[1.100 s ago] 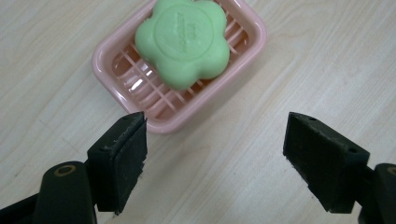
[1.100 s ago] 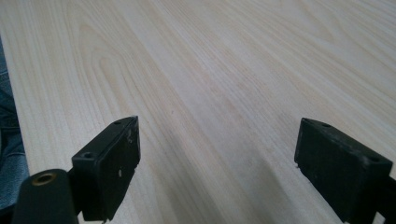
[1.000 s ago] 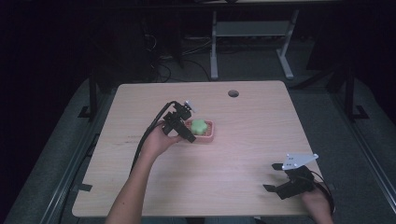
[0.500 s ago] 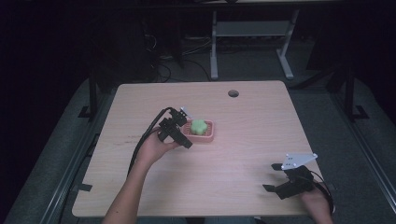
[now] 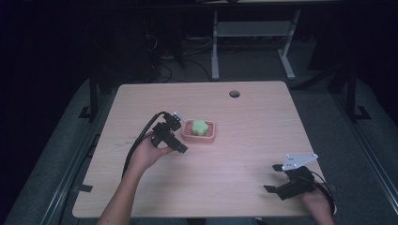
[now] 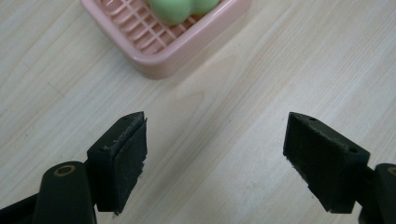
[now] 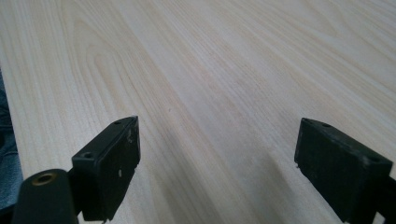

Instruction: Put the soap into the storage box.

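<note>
A pink slatted soap dish (image 5: 207, 136) sits near the middle of the wooden table (image 5: 244, 122) and holds a green lumpy soap (image 5: 199, 127). My left gripper (image 5: 177, 139) is held just left of the dish, a little in front of it. In the left gripper view the gripper (image 6: 215, 158) is open over bare wood, with the dish (image 6: 140, 37) and the soap (image 6: 180, 8) at the top edge. My right gripper (image 5: 277, 180) rests near the table's front right corner. Its jaws (image 7: 217, 163) stand wide open with nothing between them.
A round cable hole (image 5: 234, 93) lies near the table's far edge. A white desk frame (image 5: 253, 33) stands on the dark floor behind the table. A black cable (image 5: 138, 140) trails from the left gripper along the forearm.
My left gripper has drawn back from over the soap dish toward the front left, and it is empty now. The right gripper has stayed in place.
</note>
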`<state>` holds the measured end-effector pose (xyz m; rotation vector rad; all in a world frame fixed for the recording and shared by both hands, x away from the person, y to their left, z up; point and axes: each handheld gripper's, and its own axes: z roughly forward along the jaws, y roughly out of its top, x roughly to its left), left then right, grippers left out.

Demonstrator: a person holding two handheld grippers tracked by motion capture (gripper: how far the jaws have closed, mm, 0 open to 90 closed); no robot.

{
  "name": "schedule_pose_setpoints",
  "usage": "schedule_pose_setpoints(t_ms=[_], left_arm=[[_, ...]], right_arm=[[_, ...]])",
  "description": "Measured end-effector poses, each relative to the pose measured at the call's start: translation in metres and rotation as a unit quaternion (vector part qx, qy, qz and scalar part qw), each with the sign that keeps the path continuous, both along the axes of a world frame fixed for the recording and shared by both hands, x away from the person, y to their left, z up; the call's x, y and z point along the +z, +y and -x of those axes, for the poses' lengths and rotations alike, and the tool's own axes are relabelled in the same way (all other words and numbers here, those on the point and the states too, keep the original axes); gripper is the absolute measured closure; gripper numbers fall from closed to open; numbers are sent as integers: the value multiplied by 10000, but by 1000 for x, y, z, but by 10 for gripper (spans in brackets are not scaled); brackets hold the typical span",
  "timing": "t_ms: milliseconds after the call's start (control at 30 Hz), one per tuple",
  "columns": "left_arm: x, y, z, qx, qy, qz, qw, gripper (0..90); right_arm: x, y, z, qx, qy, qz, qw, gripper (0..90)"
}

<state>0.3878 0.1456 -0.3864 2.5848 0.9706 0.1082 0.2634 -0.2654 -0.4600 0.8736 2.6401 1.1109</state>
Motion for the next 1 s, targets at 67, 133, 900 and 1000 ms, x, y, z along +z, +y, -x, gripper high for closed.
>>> schedule_pose_setpoints(t_ms=[67, 133, 900, 1000], left_arm=[[-2, 3, 3, 8, -9, 14, 10000, 216], [-2, 5, 3, -20, -32, -3, 10000, 216], [-8, 24, 33, -49, -103, 101, 9999, 216], [-8, 26, 37, -82, -118, 113, 9998, 216]], right_arm=[[0, 0, 0, -5, 0, -4, 10000, 138], [0, 0, 0, -11, 1, 3, 10000, 137], [-1, 0, -1, -41, 21, 32, 10000, 138], [-1, 0, -1, -45, 16, 36, 10000, 138]])
